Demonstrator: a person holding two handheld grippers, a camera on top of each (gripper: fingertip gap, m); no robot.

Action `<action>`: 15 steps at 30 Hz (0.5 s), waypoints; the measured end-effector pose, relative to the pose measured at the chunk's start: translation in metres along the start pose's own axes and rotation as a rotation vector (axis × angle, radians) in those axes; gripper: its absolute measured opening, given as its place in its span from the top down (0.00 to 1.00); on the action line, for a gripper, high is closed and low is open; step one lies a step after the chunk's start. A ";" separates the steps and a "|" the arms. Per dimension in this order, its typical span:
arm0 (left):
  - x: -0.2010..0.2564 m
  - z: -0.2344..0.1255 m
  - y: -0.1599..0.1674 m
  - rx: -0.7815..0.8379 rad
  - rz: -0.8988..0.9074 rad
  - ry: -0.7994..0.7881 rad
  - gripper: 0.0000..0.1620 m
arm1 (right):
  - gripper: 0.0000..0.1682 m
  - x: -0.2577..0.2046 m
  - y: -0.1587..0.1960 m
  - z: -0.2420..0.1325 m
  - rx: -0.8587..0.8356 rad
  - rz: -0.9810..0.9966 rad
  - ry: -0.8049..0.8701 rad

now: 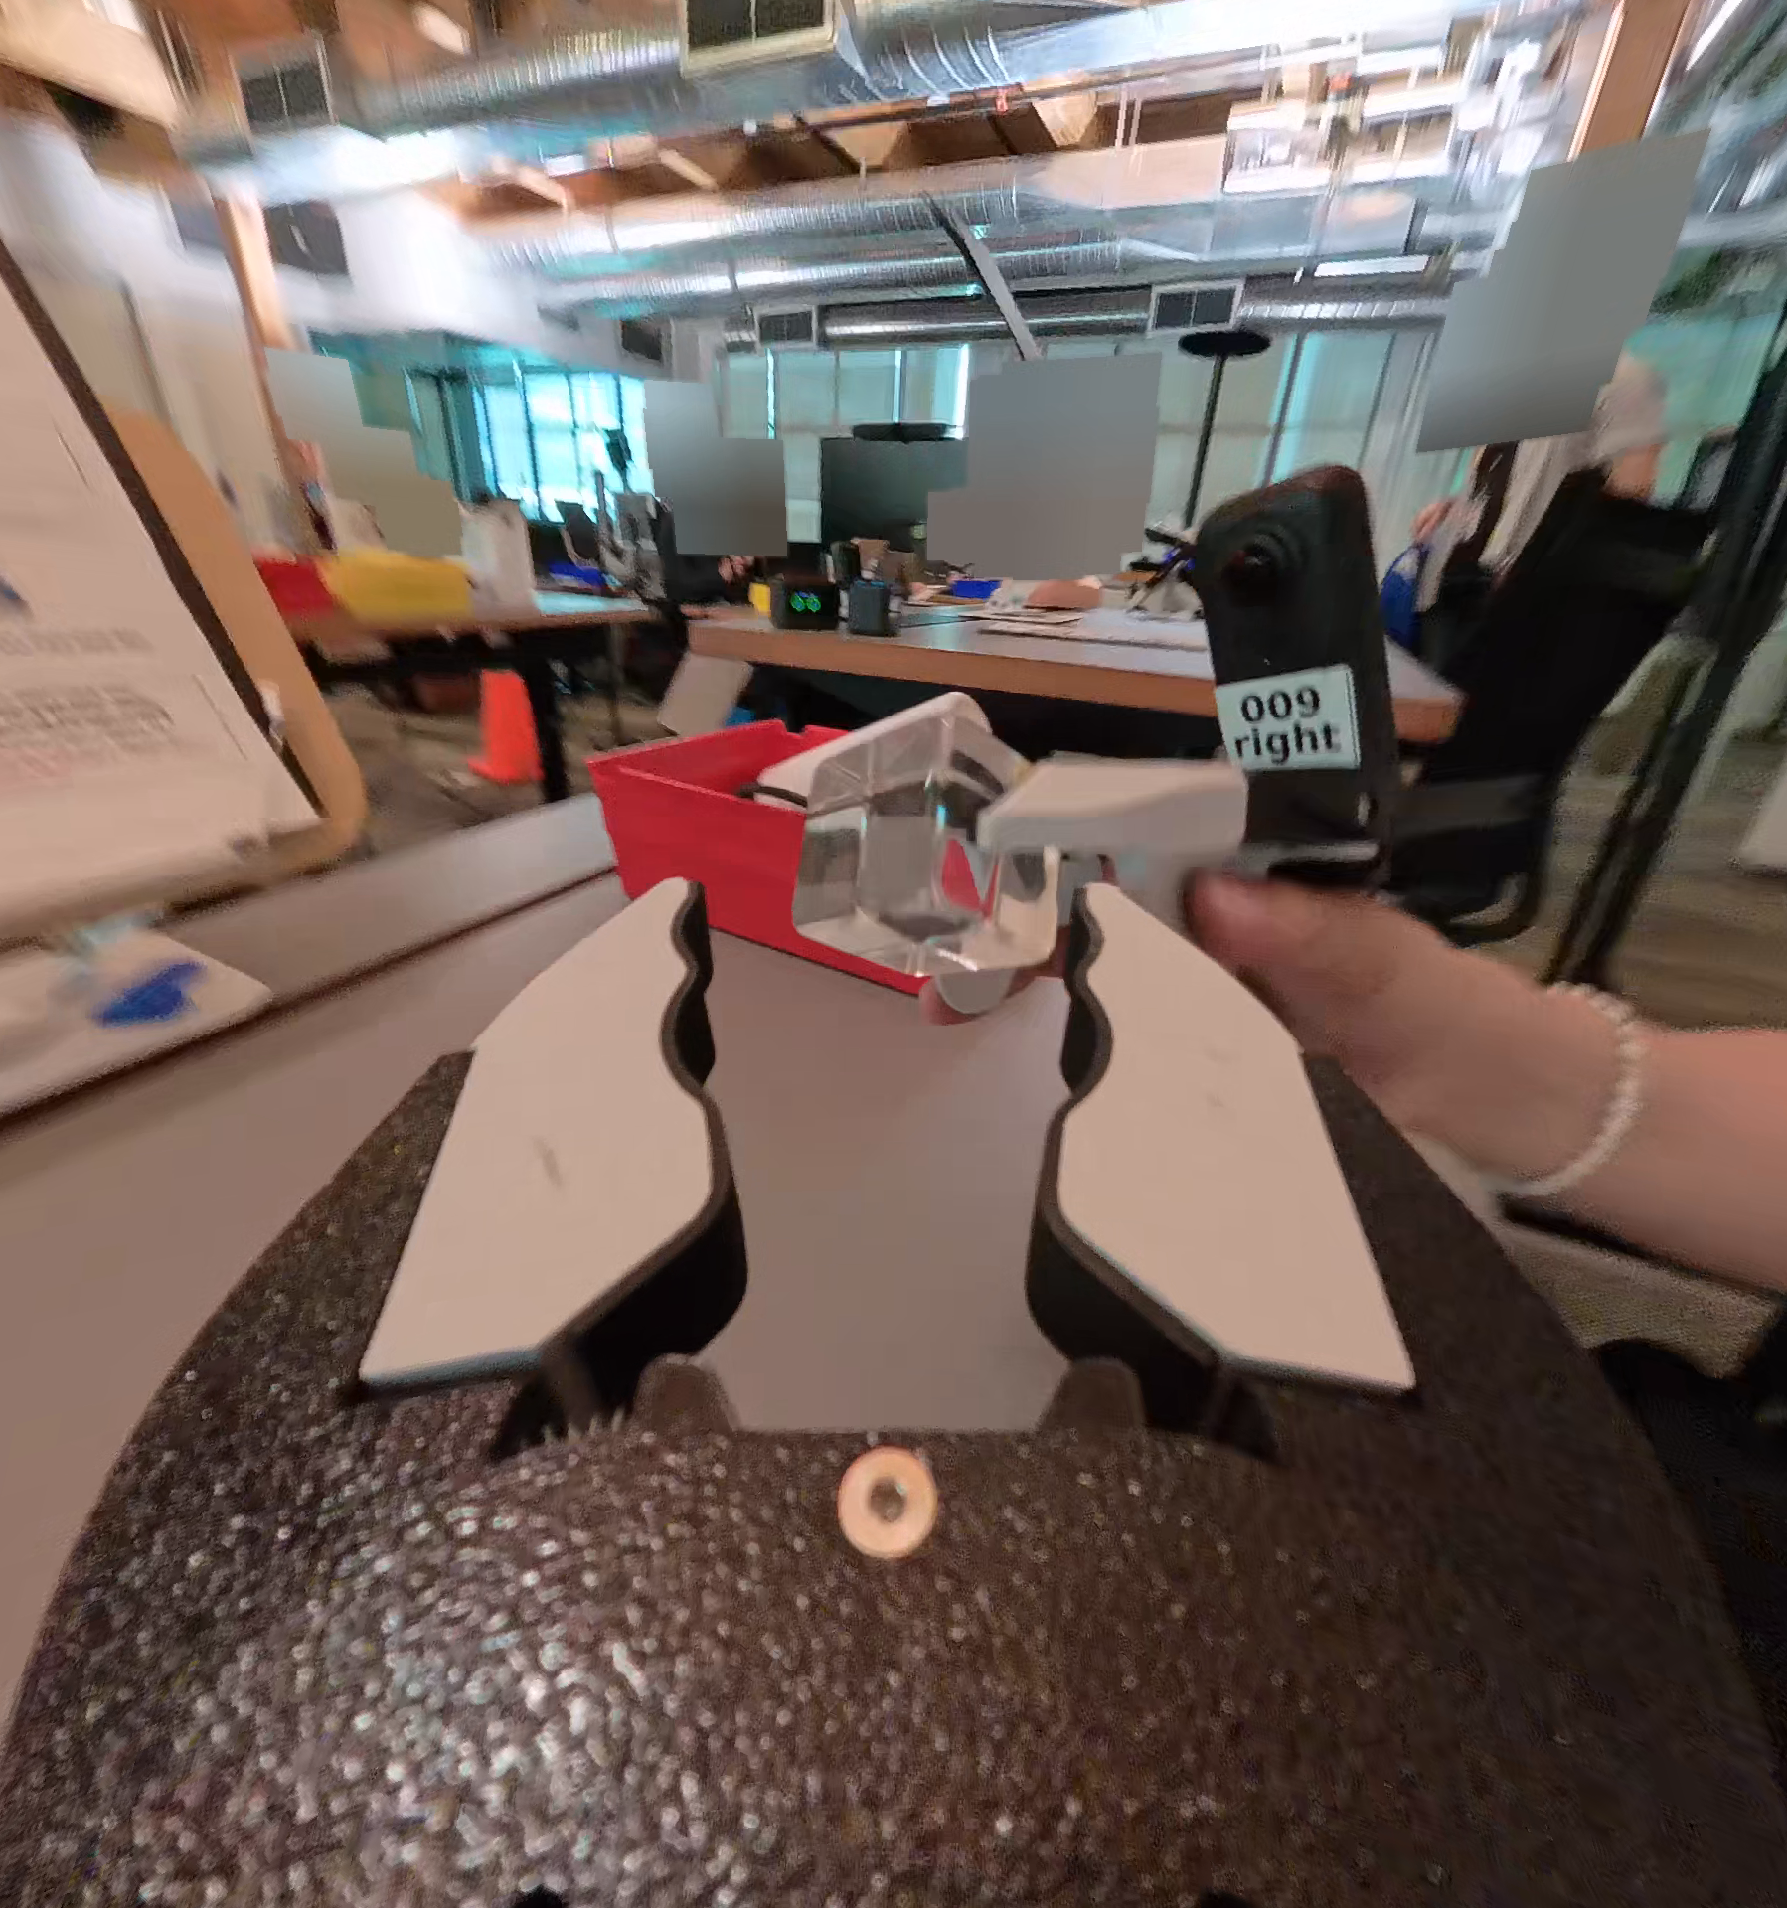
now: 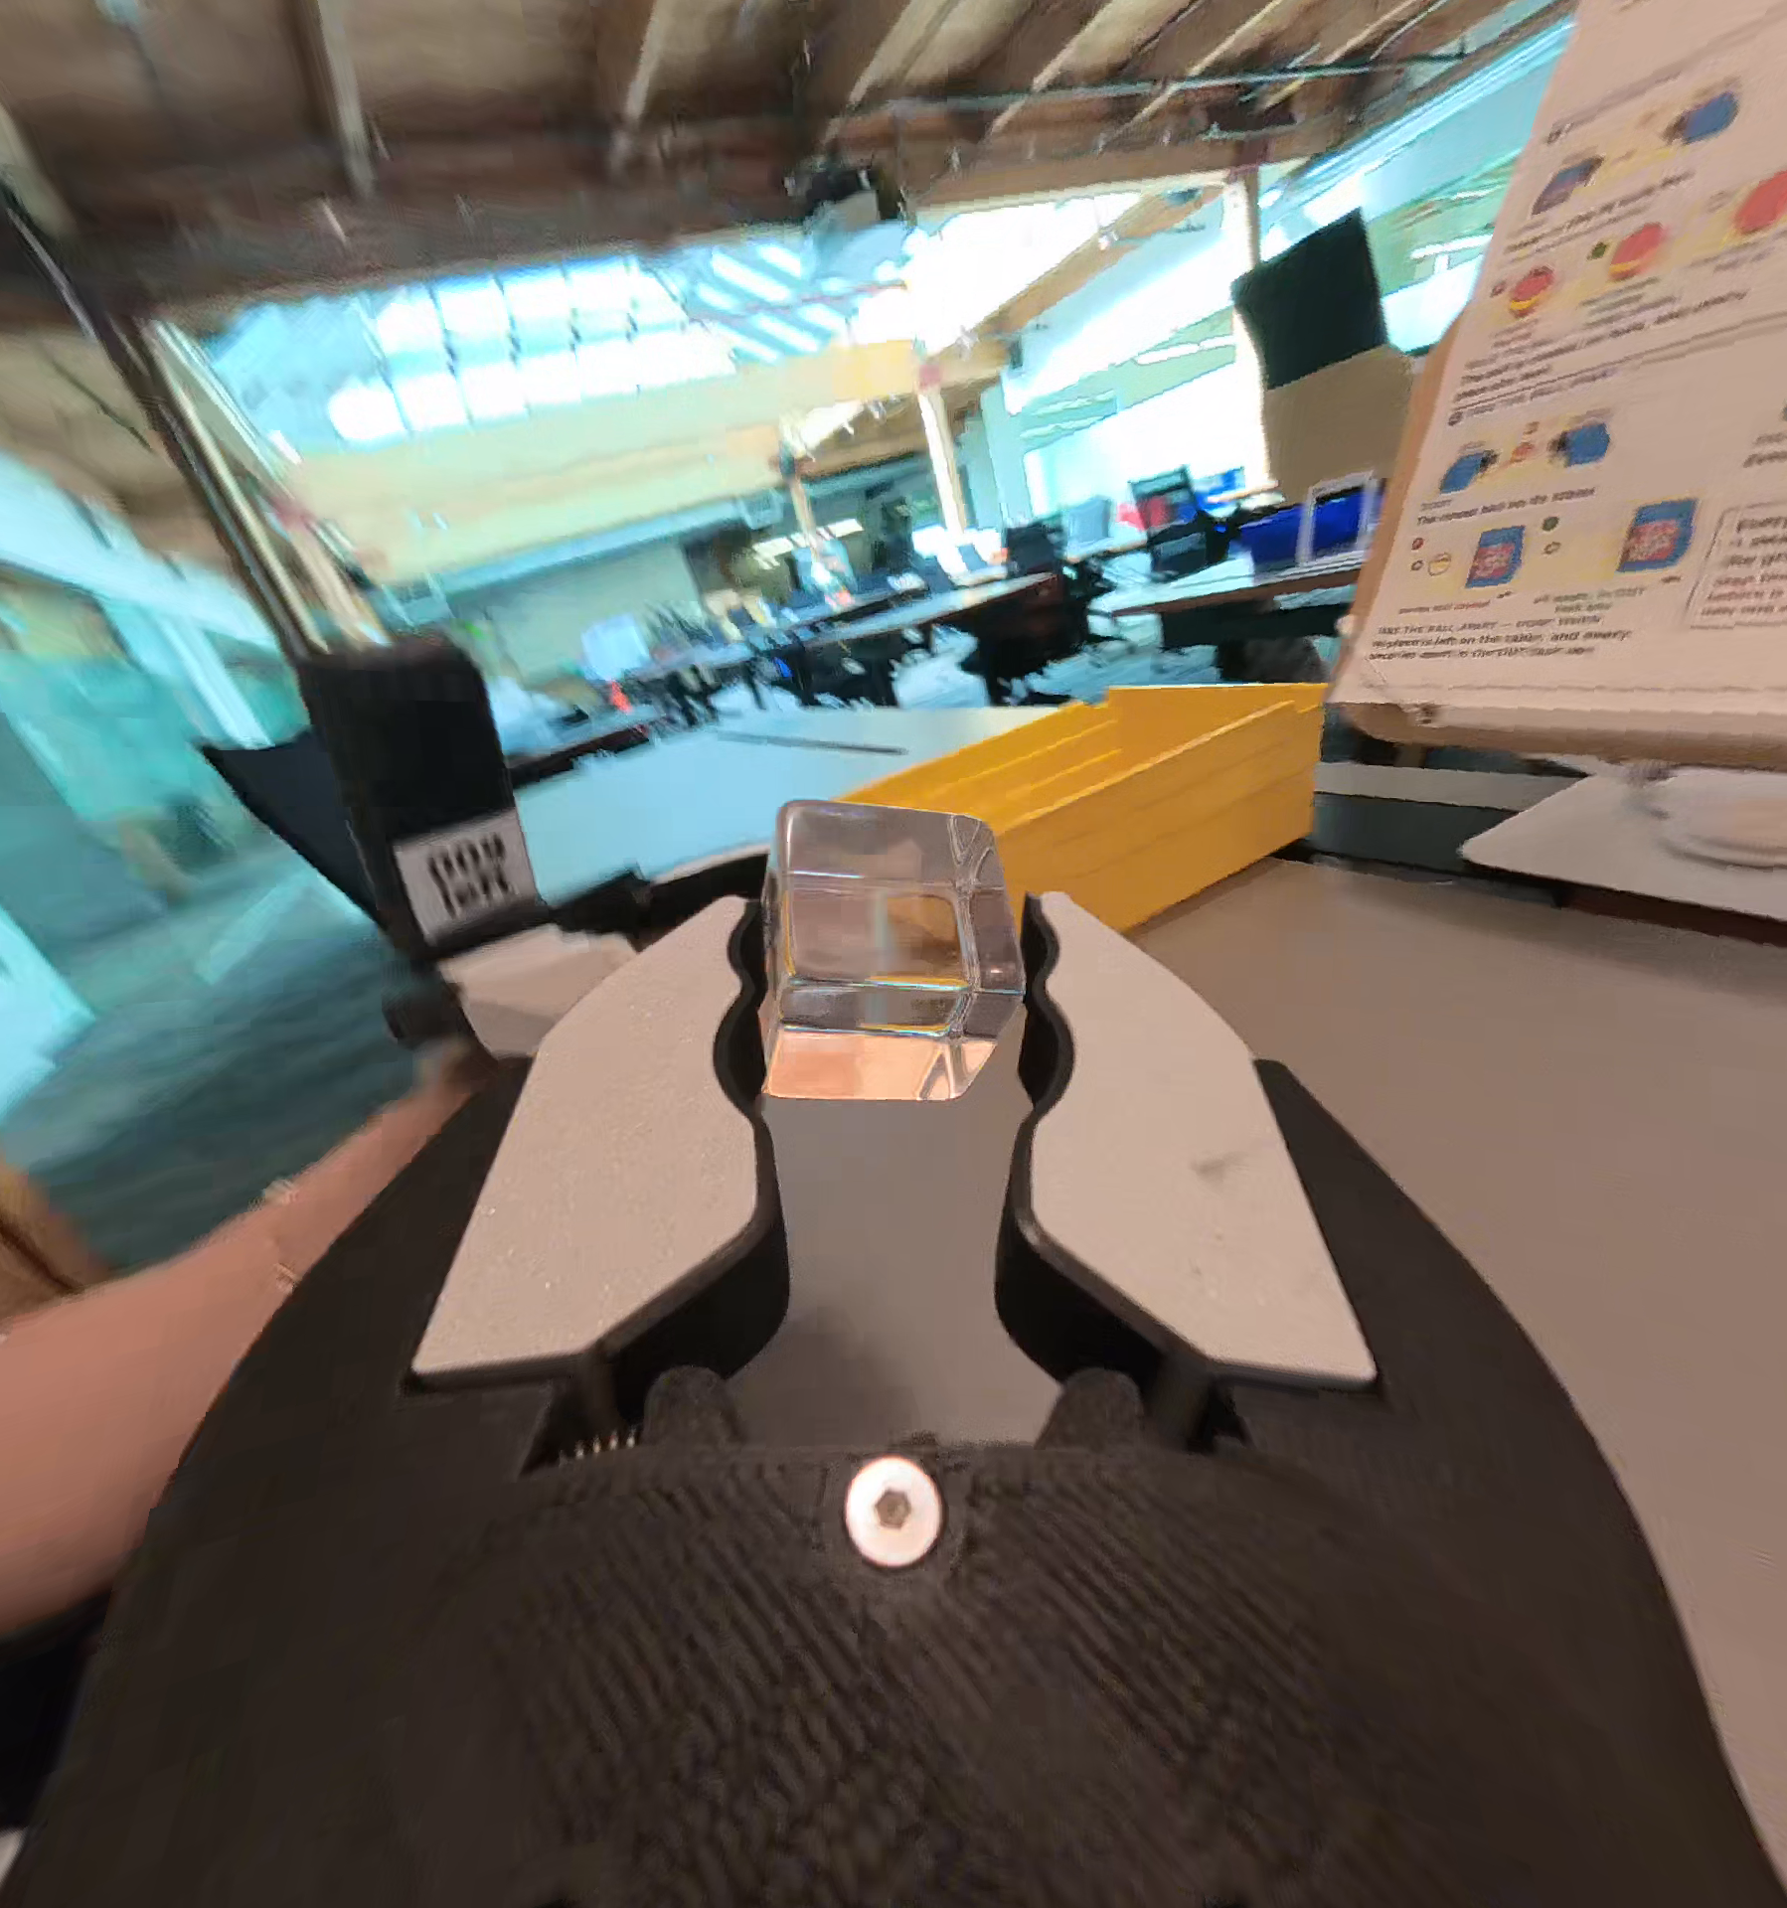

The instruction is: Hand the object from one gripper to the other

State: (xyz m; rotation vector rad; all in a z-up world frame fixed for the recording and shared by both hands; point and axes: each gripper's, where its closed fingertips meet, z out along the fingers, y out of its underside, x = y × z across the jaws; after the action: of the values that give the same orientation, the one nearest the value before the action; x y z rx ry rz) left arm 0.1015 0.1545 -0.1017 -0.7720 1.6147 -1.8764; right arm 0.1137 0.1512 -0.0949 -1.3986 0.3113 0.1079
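A clear glass-like cube [image 2: 889,950] sits clamped between the two white fingers of my right gripper [image 2: 895,929], held above the grey table. In the left wrist view the cube [image 1: 900,857] shows in the right gripper [image 1: 931,816], which a person's hand [image 1: 1333,991] holds from the right. My left gripper [image 1: 884,929] is open and empty. The cube hangs at its fingertips, nearer the right finger [image 1: 1158,1032]; no finger of it touches the cube. The left gripper's black body [image 2: 404,764] shows blurred at the left of the right wrist view.
A red bin [image 1: 693,826] stands on the grey table [image 1: 249,1187] just behind the cube. A yellow bin [image 2: 1127,795] lies ahead of the right gripper. A propped instruction board [image 1: 63,619] [image 2: 1643,413] stands at the table's side. Office desks fill the background. Less than 4 cm separates the two grippers' tips.
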 end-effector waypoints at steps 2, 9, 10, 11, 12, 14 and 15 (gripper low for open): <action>0.005 0.004 0.002 -0.007 0.166 -0.044 0.60 | 0.72 0.002 -0.008 -0.003 0.061 0.127 -0.015; 0.011 0.011 -0.002 0.027 0.660 -0.291 0.69 | 0.72 -0.009 -0.014 -0.002 0.128 0.311 -0.085; 0.011 0.010 -0.004 0.037 0.717 -0.328 0.72 | 0.72 -0.012 -0.012 -0.001 0.119 0.316 -0.095; 0.010 0.008 -0.007 0.052 0.760 -0.374 0.74 | 0.72 -0.015 -0.010 0.001 0.113 0.320 -0.106; 0.009 0.006 -0.009 0.066 0.791 -0.405 0.74 | 0.72 -0.018 -0.010 0.001 0.119 0.327 -0.114; 0.009 0.005 -0.009 0.077 0.771 -0.402 0.75 | 0.72 -0.019 -0.010 0.002 0.107 0.324 -0.126; 0.008 0.006 -0.008 0.064 0.750 -0.386 0.75 | 0.72 -0.018 -0.008 0.002 0.086 0.316 -0.132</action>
State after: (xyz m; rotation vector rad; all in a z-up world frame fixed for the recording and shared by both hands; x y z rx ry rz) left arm 0.0995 0.1458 -0.0925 -0.3801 1.3295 -1.1528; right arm 0.0990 0.1532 -0.0817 -1.2421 0.4207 0.4401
